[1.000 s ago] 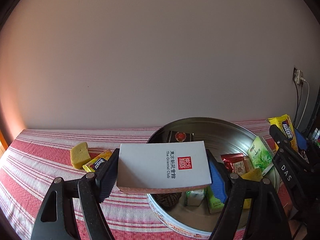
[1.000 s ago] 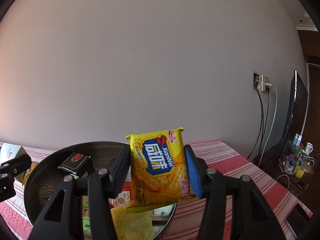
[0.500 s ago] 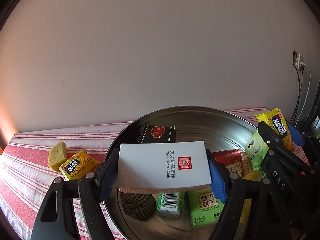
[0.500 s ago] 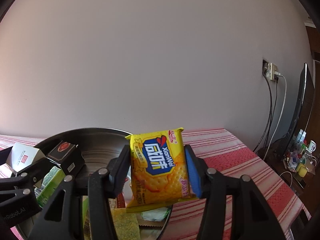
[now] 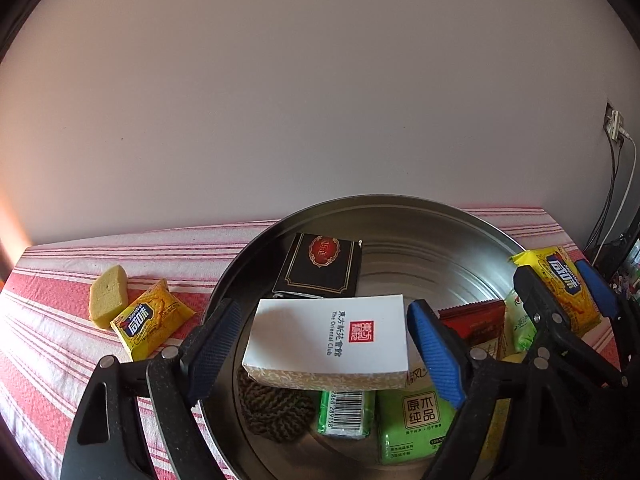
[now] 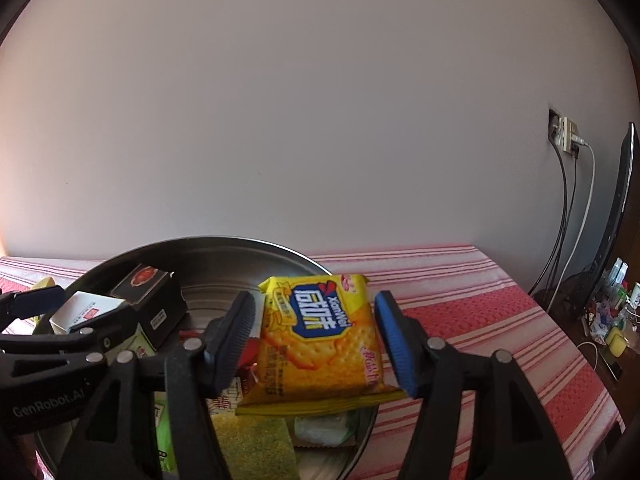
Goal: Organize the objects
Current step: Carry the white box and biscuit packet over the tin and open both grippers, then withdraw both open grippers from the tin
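A white box (image 5: 332,338) with a red seal lies between my left gripper's (image 5: 324,344) spread jaws, free of both pads, above the round metal tin (image 5: 420,216). My right gripper (image 6: 316,340) has its jaws parted around a yellow cracker packet (image 6: 320,340), with gaps on both sides, over the tin's right rim (image 6: 240,240). The right gripper and packet (image 5: 560,280) also show in the left wrist view. In the tin lie a black box (image 5: 318,266), green packets (image 5: 416,420), a red packet (image 5: 472,320) and a dark knitted piece (image 5: 276,412).
A second yellow cracker packet (image 5: 148,318) and a yellow sponge (image 5: 107,294) lie on the red-striped cloth (image 5: 60,320) left of the tin. A wall is close behind. A socket with cables (image 6: 568,140) and a monitor (image 6: 616,216) stand at the right.
Both grippers moved forward and down over the tin. Both jaws have opened, releasing the white box and the cracker packet, which has tilted.
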Motion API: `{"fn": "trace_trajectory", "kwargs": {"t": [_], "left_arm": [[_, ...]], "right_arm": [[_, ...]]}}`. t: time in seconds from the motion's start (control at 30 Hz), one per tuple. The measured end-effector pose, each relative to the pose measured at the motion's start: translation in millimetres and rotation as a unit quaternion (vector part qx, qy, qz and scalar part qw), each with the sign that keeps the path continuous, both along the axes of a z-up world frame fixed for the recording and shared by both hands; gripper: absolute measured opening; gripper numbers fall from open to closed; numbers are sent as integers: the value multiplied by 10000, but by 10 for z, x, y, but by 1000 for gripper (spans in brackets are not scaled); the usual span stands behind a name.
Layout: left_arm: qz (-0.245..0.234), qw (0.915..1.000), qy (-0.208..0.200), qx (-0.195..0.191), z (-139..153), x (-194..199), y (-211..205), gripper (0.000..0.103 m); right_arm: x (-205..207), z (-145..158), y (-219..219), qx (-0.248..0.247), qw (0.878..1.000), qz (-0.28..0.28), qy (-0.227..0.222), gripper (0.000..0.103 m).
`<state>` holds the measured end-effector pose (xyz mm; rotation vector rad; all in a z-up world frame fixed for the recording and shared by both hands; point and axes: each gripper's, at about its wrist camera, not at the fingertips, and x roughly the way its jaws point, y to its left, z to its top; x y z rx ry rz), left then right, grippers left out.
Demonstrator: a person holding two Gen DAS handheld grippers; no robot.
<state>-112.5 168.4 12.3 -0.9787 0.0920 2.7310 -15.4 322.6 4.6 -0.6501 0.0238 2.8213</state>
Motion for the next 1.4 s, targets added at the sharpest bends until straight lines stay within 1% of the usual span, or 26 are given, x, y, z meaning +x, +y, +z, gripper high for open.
{"fn": "trace_trajectory", "kwargs": {"t": [0.03, 0.1, 0.13, 0.2, 0.27, 0.3, 0.4, 0.53, 0.6, 0.67, 0.77, 0.83, 0.97, 1.07, 1.2, 1.3, 1.4], "left_arm": [[-9, 10000, 13, 70, 17, 0, -28, 88], [53, 9997, 27, 251, 49, -20, -112, 93], [107, 9994, 45, 341, 65, -22, -147, 97], [162, 9984, 75, 541, 102, -33, -208, 98], [137, 9980, 38, 617, 123, -34, -221, 98], [142, 9980, 32, 607, 136, -22, -214, 98], [183, 9986, 71, 495, 181, 40, -187, 98], [233, 9989, 199, 345, 197, 77, -235, 98], [215, 9988, 259, 345, 187, 80, -287, 98], [229, 9984, 414, 324, 183, 116, -381, 98], [344, 9956, 838, 251, 167, 225, -512, 98], [368, 9943, 982, 209, 144, 278, -620, 98], [594, 9922, 1079, 172, 84, 305, -871, 98], [742, 9893, 1243, 182, 55, 349, -1063, 98], [896, 9876, 1288, 47, -12, 393, -1270, 98], [1000, 9866, 1285, -39, -80, 391, -1422, 98], [1089, 9851, 1327, -67, -133, 388, -1555, 98]], "right_arm": [[28, 5, -9, -31, 10000, -16, 73, 78], [100, 38, 4, -128, 9995, -36, 294, 88], [136, 57, 2, -160, 9991, -61, 401, 89], [173, 95, 63, -182, 9980, -140, 585, 99], [209, 126, 106, -232, 9969, -154, 737, 103], [192, 154, 186, -255, 9962, -176, 809, 103], [209, 187, 228, -313, 9945, -216, 979, 103], [237, 191, 192, -362, 9929, -311, 1093, 103], [276, 210, 169, -315, 9912, -382, 1226, 103], [330, 232, 148, -251, 9892, -470, 1369, 103], [394, 244, 133, -168, 9864, -612, 1516, 103], [422, 236, 121, -130, 9846, -715, 1589, 103], [458, 234, 129, -190, 9829, -913, 1590, 103], [566, 237, 139, -264, 9769, -1215, 1736, 103], [708, 247, 120, -310, 9672, -1630, 1925, 103], [785, 264, 56, -246, 9625, -1831, 1989, 103], [869, 279, -37, -249, 9602, -1923, 2010, 103]]}}
